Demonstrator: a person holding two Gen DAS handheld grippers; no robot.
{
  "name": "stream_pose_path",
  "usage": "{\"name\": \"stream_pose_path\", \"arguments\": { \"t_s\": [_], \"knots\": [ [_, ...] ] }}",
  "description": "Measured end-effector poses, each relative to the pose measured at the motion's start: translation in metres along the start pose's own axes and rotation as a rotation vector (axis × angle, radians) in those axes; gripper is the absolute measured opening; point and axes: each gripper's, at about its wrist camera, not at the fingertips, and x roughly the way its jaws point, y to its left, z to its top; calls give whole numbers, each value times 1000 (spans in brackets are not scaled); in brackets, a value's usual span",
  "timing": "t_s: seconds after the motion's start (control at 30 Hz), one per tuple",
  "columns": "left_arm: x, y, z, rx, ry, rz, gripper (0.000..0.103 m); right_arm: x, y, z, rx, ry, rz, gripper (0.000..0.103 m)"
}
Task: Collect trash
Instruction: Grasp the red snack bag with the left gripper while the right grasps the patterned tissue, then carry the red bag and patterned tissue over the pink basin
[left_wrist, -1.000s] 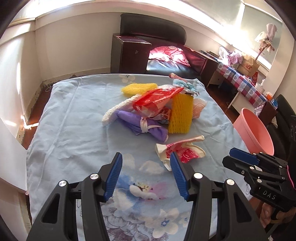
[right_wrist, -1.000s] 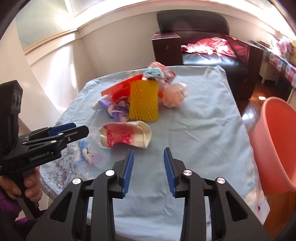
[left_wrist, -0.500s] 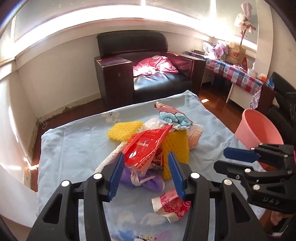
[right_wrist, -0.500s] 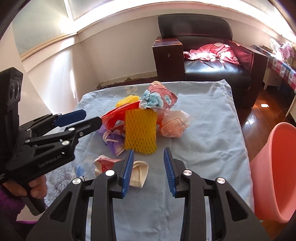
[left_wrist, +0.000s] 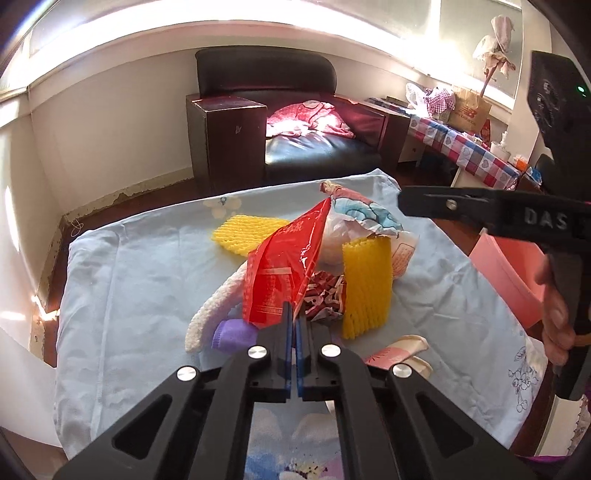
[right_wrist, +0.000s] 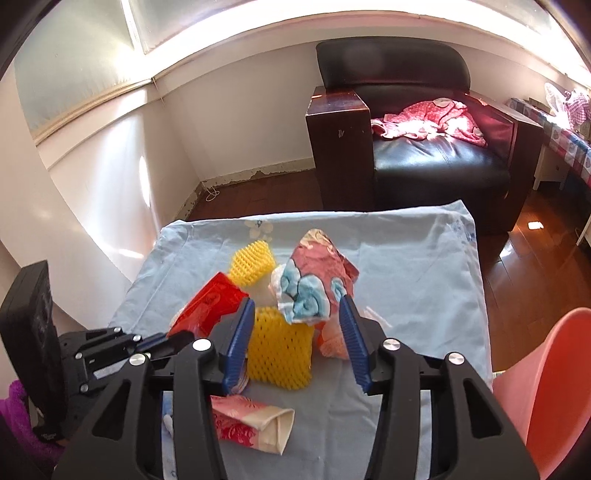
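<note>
Trash pile (left_wrist: 325, 266): heaped at the middle of the blue-sheeted table (left_wrist: 118, 280); wrappers, foam nets and a purple cloth (left_wrist: 232, 332) are tangled together.
Red plastic bag (left_wrist: 284, 273): set upright in the pile; its lower edge is pinched between the blue pads of the left gripper (left_wrist: 294, 317).
Left gripper: jaws, wide apart a second ago, have just been closed onto the bag's edge; a grasp is judged to be made, so lifting is the likely next step.
Yellow foam net (right_wrist: 280, 350): stood upright just beside the bag, framed between the right gripper's fingers but not pressed.
Patterned wrapper (right_wrist: 314, 284): crumpled above the net, near the right finger.
Right gripper (right_wrist: 295, 328): jaws have just been opened wider and are held apart around the net; nothing is gripped.
Paper cup (right_wrist: 251, 424): lying on its side nearer the edge, apart from the pile.
Pink bin (right_wrist: 546, 391): stood off the table's right side; judged the destination, with no item yet delivered.
</note>
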Motion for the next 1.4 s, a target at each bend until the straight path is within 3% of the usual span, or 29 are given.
{"name": "stream_pose_path", "arguments": {
  "t_s": [0.3, 0.37, 0.53, 0.9, 1.4],
  "knots": [
    [-16, 11, -9, -77, -11, -46, 1, 43, -1, 0, -18, 70, -102, 47],
    [-18, 12, -10, -83, -14, -49, 1, 42, -4, -6, -11, 76, -104, 28],
    [-21, 11, -10, -100, -19, -49, 1, 24, -9, -15, 6, 32, -90, 22],
    [-49, 12, -8, -125, -61, -25, 1, -40, -3, -32, 28, -94, -66, 21],
    [-70, -32, -1, -78, -99, -57, 1, -86, -19, -70, 64, -134, -107, 21]
  ]
}}
